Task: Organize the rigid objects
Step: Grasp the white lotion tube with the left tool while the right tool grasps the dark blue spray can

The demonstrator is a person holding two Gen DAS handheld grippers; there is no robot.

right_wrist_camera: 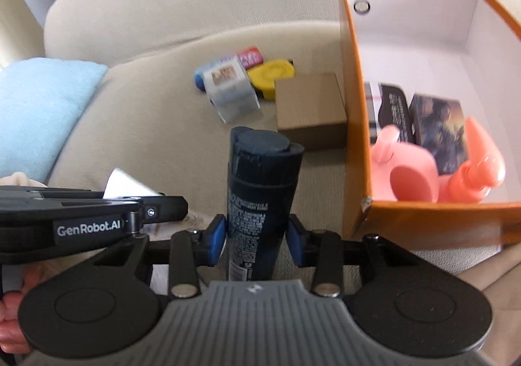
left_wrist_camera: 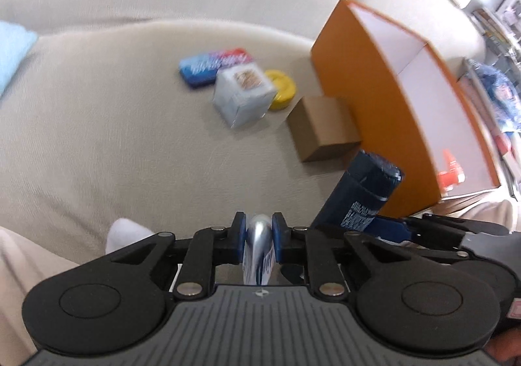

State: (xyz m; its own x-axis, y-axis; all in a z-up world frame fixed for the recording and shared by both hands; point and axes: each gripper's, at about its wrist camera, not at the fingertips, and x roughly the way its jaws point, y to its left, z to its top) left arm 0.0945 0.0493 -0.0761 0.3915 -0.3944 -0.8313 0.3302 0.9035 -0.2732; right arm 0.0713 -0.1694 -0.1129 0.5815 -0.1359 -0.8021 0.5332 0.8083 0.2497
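Observation:
My left gripper is shut on a flat silver-and-blue tube, held above the sofa seat. My right gripper is shut on a dark blue deodorant stick, which also shows in the left wrist view, just left of the orange box. On the cushion lie a blue-and-red tin, a pale wrapped cube, a yellow round lid and a brown cardboard box. The orange box holds pink plastic items and small cartons.
A light blue cushion lies at the left of the beige sofa seat. A white sock shows near my left gripper. Shelves with clutter stand beyond the orange box.

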